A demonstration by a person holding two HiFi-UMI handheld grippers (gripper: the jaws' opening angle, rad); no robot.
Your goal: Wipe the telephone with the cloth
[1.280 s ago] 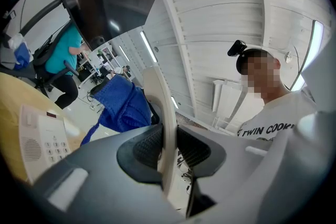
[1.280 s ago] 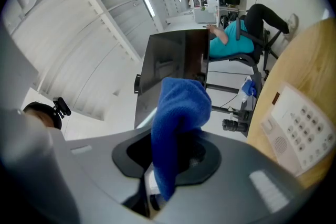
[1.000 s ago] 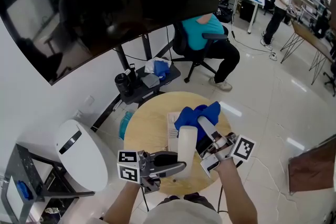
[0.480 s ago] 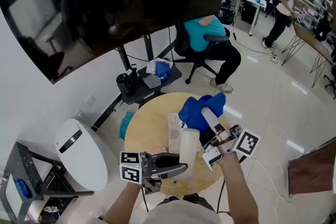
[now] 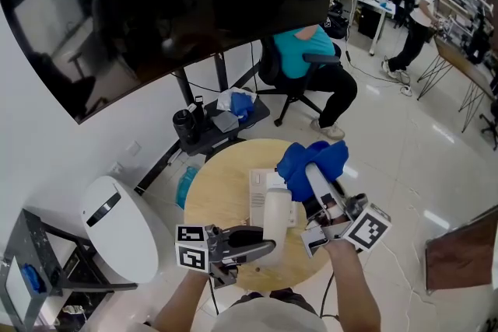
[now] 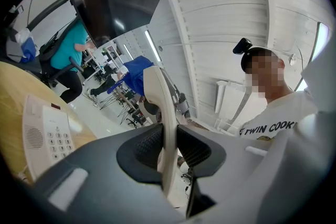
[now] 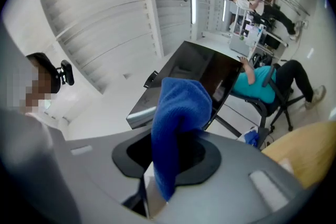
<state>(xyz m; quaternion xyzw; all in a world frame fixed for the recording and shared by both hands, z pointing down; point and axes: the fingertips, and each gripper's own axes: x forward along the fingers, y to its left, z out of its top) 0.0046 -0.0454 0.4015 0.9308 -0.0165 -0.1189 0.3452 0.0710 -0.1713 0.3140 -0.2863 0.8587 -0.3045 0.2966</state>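
White handset (image 5: 278,210) in L claw (image 5: 270,247), long axis crosswise, top twd cloth (image 5: 311,163).

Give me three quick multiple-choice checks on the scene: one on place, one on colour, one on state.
1. Where is the phone base?
A. on the round table
B. in the left gripper
C. in the right gripper

2. What colour is the cloth?
A. white
B. blue
C. red

3. The left gripper is:
A. open and empty
B. shut on the cloth
C. shut on the handset

Answers:
1. A: the keypad unit lies on the wooden top.
2. B: the fabric in the right gripper is blue.
3. C: its pads press the white handset.
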